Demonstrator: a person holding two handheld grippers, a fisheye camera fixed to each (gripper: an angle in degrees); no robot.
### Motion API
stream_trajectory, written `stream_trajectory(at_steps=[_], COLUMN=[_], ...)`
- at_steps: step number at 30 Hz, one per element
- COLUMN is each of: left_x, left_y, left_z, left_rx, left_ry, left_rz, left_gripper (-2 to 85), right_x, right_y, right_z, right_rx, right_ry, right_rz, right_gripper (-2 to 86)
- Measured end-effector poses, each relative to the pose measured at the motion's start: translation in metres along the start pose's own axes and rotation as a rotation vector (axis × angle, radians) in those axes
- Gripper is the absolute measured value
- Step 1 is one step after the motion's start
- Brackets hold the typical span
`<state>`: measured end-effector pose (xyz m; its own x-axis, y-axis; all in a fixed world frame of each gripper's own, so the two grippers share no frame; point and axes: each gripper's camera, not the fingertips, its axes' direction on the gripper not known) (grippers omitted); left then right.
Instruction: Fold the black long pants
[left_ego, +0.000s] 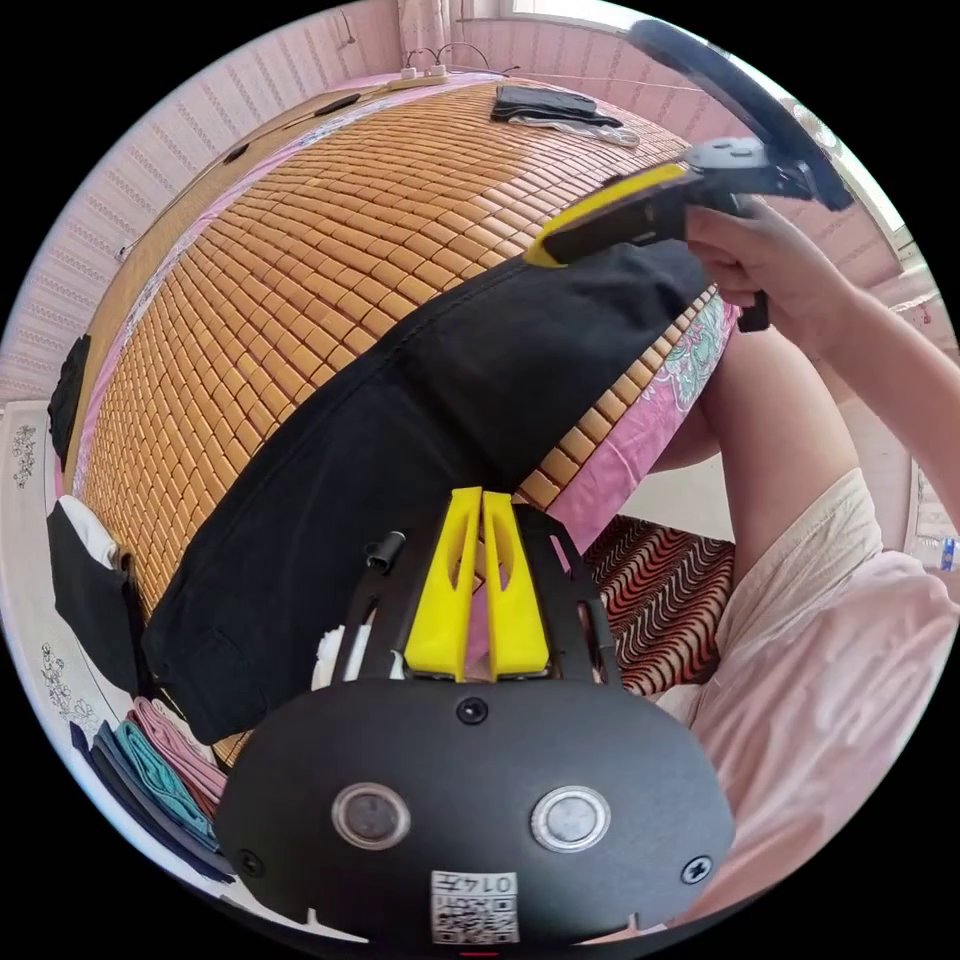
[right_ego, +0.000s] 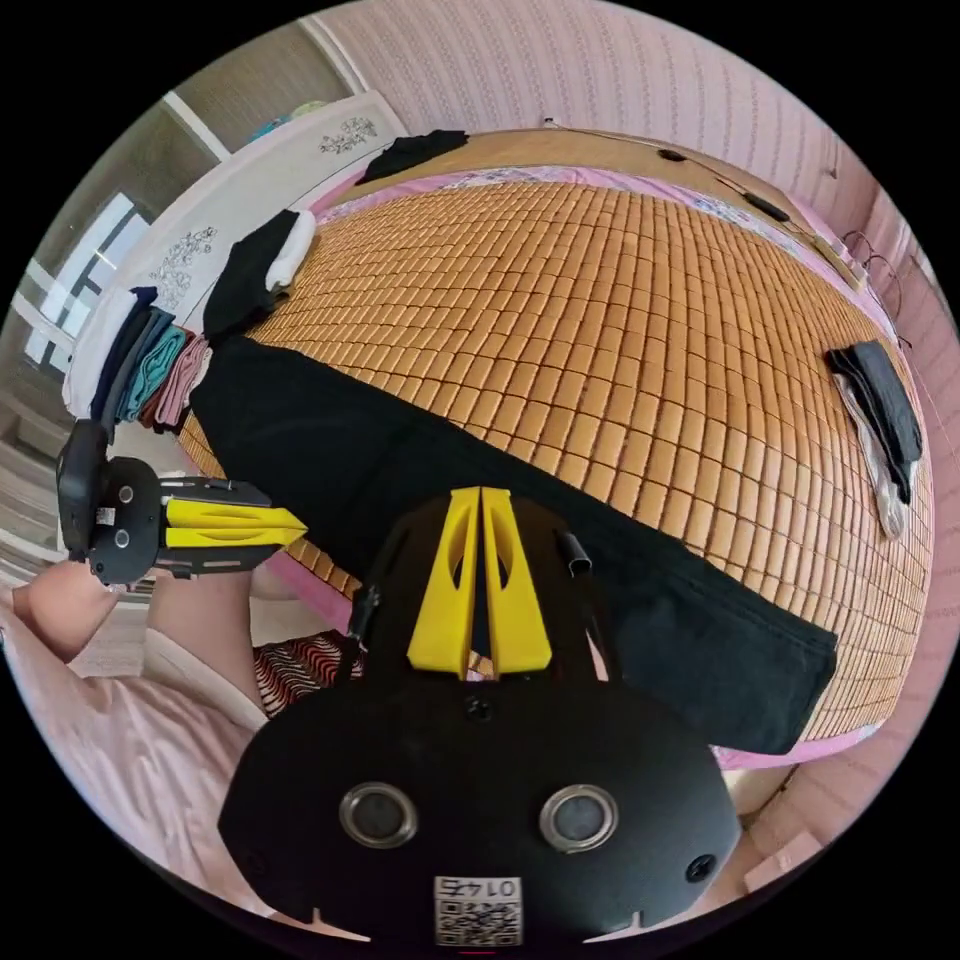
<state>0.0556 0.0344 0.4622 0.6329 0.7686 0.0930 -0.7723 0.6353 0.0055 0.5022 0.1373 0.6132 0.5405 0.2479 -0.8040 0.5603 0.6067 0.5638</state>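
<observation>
The black long pants (left_ego: 400, 440) lie flat as one long strip along the near edge of the bamboo mat (left_ego: 330, 250). In the left gripper view their long axis runs from about 7 o'clock up to 2 o'clock; in the right gripper view the same strip (right_ego: 560, 540) runs from 10 o'clock down to 4 o'clock, ending in a squared edge near the mat's corner.

The left gripper (left_ego: 482, 497) hovers at the strip's near edge around 6 o'clock in its own view, its yellow jaws pressed together at the tips with nothing between them. In the right gripper view it (right_ego: 295, 525) sits at 9 o'clock, jaws together, just off the mat's edge.

The right gripper (right_ego: 481, 497) is low over the middle of the pants, jaws narrow and tips meeting, gripping no cloth that I can make out. In the left gripper view it (left_ego: 545, 250) reaches in from 2 o'clock, held by a hand (left_ego: 770, 260), its tips close above the far end of the strip.

A folded dark garment (left_ego: 545, 103) lies on the mat at 12 o'clock, well apart from the pants. A stack of folded clothes (right_ego: 150, 370) sits at 9 to 10 o'clock in the right gripper view.
</observation>
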Motion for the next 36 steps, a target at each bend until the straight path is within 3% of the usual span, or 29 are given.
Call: stream_trajectory(at_steps=[6,12,20,27,36], left_x=[0.019,0.027,0.017,0.039,0.03], left_y=[-0.02,-0.026,-0.015,-0.019,-0.001], left_z=[0.008,0.011,0.04,0.046,0.044], left_rx=[-0.019,-0.059,-0.166,-0.201,-0.182], left_ry=[-0.042,-0.091,-0.123,-0.225,-0.192], left_rz=[-0.021,-0.054,-0.176,-0.059,-0.065], left_gripper=[-0.5,-0.4,-0.8,-1.0,-1.0], right_x=[0.129,0.225,0.242,0.255,0.244], right_y=[0.141,0.228,0.27,0.307,0.336], right_z=[-0.059,-0.073,-0.071,-0.079,-0.082], right_rx=[0.08,0.042,0.01,-0.012,-0.049], right_ry=[0.331,0.329,0.324,0.322,0.391], right_rz=[0.402,0.662,0.606,0.585,0.497], right_gripper=[15.5,19.8,13.2,10.2,6.7])
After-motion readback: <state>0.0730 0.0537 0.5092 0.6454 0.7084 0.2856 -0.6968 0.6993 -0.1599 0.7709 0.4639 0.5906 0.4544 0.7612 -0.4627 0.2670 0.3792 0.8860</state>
